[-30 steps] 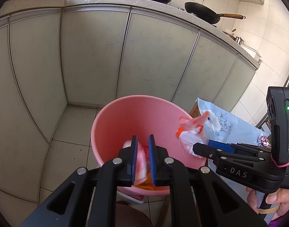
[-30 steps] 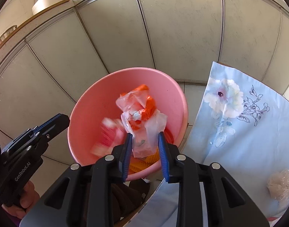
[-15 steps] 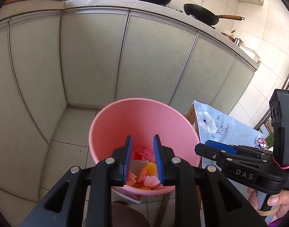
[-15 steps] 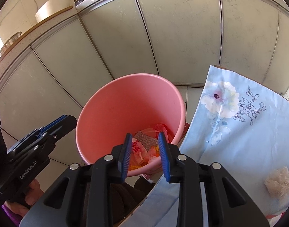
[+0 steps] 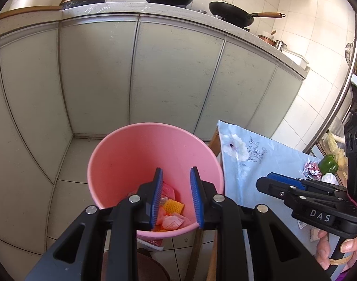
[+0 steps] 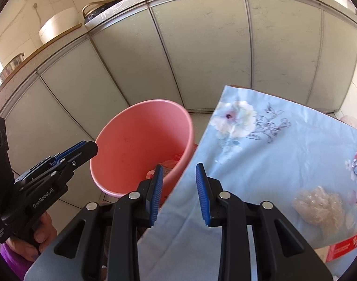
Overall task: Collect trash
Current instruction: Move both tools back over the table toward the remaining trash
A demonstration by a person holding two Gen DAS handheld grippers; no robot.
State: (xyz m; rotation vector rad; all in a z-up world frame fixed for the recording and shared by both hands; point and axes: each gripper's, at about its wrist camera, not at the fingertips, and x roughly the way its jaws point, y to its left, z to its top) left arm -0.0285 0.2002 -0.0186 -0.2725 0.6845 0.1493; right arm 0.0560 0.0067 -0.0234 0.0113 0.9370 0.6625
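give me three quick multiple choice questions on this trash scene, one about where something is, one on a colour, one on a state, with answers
1. Where does the crumpled clear plastic wad lie?
A. in the bin
B. on the floral blue tablecloth
C. on the counter

2. What colour is the round plastic bin that holds the wrappers?
A. pink
B. green
C. grey

3. How do the left gripper and right gripper stand?
A. both shut on trash
B. one shut on trash, one open
C. both open and empty

Answers: 1 B, the wad rests on the cloth, right of the bin. 2 A, its wall is pink in both views. 3 C, a clear gap shows between each pair of blue pads, nothing held.
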